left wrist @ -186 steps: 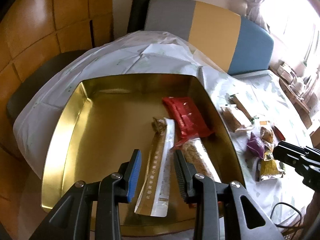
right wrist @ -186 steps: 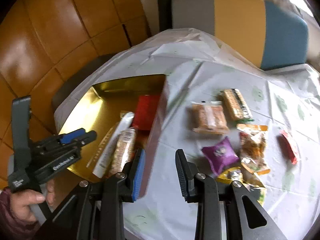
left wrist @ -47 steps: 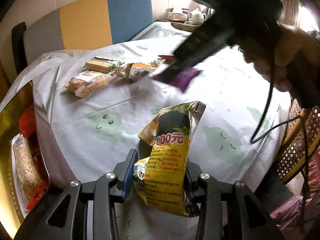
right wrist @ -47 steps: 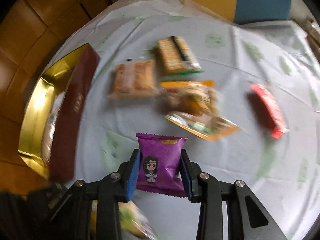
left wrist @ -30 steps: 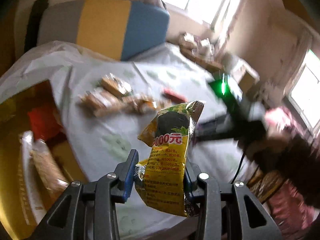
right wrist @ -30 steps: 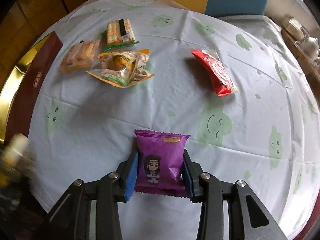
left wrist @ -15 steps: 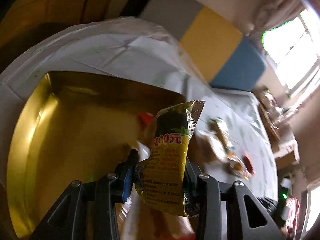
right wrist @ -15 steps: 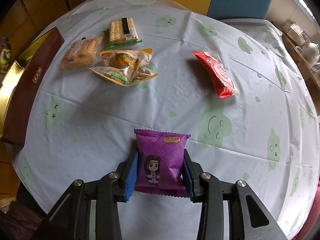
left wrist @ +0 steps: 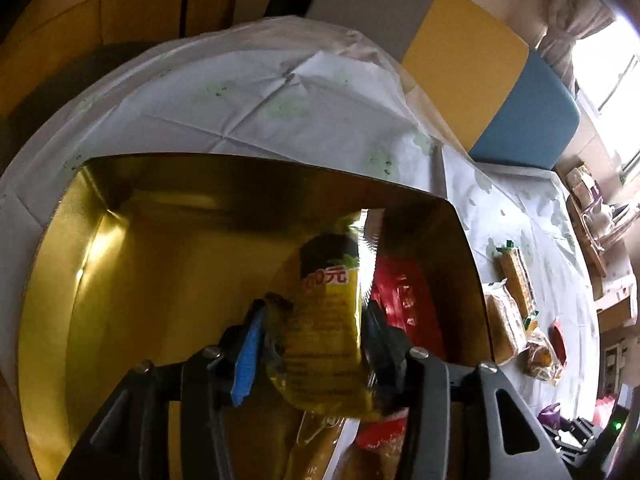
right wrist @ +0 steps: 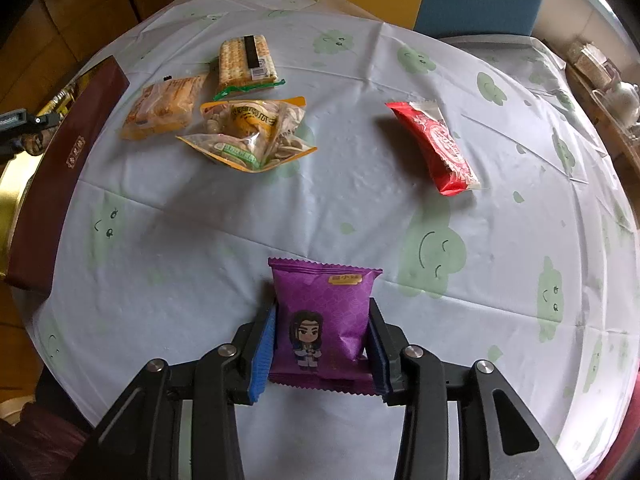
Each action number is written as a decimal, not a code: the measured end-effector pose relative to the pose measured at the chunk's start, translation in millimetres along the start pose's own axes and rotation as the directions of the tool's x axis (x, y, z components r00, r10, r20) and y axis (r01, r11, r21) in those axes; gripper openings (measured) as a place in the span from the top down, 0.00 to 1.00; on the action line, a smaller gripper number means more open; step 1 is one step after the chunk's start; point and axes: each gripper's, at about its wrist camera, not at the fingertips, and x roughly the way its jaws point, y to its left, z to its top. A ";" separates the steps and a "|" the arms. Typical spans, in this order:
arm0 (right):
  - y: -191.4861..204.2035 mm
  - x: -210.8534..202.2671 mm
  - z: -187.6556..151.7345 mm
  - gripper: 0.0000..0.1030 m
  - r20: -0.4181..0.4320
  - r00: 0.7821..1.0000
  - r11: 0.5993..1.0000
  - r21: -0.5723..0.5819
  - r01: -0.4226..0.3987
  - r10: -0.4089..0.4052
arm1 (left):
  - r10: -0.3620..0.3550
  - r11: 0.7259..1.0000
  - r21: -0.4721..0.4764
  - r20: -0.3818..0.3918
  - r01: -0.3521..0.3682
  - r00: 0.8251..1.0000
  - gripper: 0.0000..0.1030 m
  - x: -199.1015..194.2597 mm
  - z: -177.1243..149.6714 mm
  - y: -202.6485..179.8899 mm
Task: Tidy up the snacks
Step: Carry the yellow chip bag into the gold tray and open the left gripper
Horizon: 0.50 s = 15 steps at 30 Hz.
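In the left wrist view my left gripper (left wrist: pixel 310 340) hangs over the open gold tin (left wrist: pixel 160 280). A yellow snack packet (left wrist: pixel 324 320) stands tilted between its fingers. The jaws are opening, and the blue left pad stands off the packet's edge. A red packet (left wrist: pixel 404 300) and a long pale stick packet (left wrist: pixel 316 448) lie in the tin below. In the right wrist view my right gripper (right wrist: pixel 320 340) is over the tablecloth, shut on a purple packet (right wrist: pixel 324 304) with a cartoon figure. Its jaws are easing open slightly, pads still on the packet.
Loose on the tablecloth lie a cracker pack (right wrist: pixel 244 64), an orange pastry pack (right wrist: pixel 164 108), a clear bag of nuts (right wrist: pixel 252 132) and a red packet (right wrist: pixel 436 148). The tin's maroon outer wall (right wrist: pixel 68 168) stands at the table's left edge. A cushioned bench (left wrist: pixel 460 60) runs behind.
The left gripper has swung from over the tablecloth to over the tin, and its jaws have widened around the yellow packet, which now sits lower and tilted. The right gripper has kept still.
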 end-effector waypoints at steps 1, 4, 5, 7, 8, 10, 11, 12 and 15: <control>0.6 0.0 0.0 0.58 0.000 1.000 1.000 -0.001 0.001 -0.001 | 0.005 1.000 0.007 0.012 -0.006 1.000 0.52 -3.2 -2.5 -0.5; 0.8 0.5 0.2 0.58 0.000 1.000 1.000 -0.003 0.003 -0.003 | -0.008 1.000 0.021 0.045 0.007 0.999 0.52 -14.8 -8.1 -1.9; 0.5 0.5 0.2 0.58 0.000 1.000 1.000 -0.003 0.003 -0.003 | -0.017 0.999 0.028 0.059 0.015 0.998 0.52 -20.3 -10.2 -3.3; 0.3 0.4 0.2 0.58 0.000 1.000 1.000 -0.003 0.004 -0.004 | -0.020 0.999 0.030 0.077 0.018 0.997 0.52 -28.4 -12.5 -3.8; 0.2 0.4 0.2 0.58 0.000 1.000 1.000 -0.004 0.005 -0.005 | -0.018 1.000 0.025 0.089 0.016 0.996 0.52 -33.4 -14.8 -3.6; 0.8 0.2 0.1 0.58 0.001 1.000 1.000 -0.004 0.007 -0.007 | 0.008 0.999 0.030 0.104 -0.011 0.995 0.52 -40.3 -20.3 -5.0; 0.9 0.1 0.1 0.58 0.001 1.000 1.000 -0.005 0.008 -0.008 | 0.025 0.999 0.036 0.105 -0.029 0.994 0.52 -41.7 -22.8 -6.2; 1.3 0.2 0.0 0.58 0.002 1.000 1.000 -0.005 0.009 -0.009 | 0.037 0.998 0.047 0.107 -0.043 0.994 0.52 -44.1 -27.1 -7.5; 1.8 0.2 0.3 0.58 0.003 1.000 1.000 -0.011 0.013 -0.013 | 0.078 0.993 0.081 0.113 -0.087 0.991 0.52 -43.8 -37.5 -11.6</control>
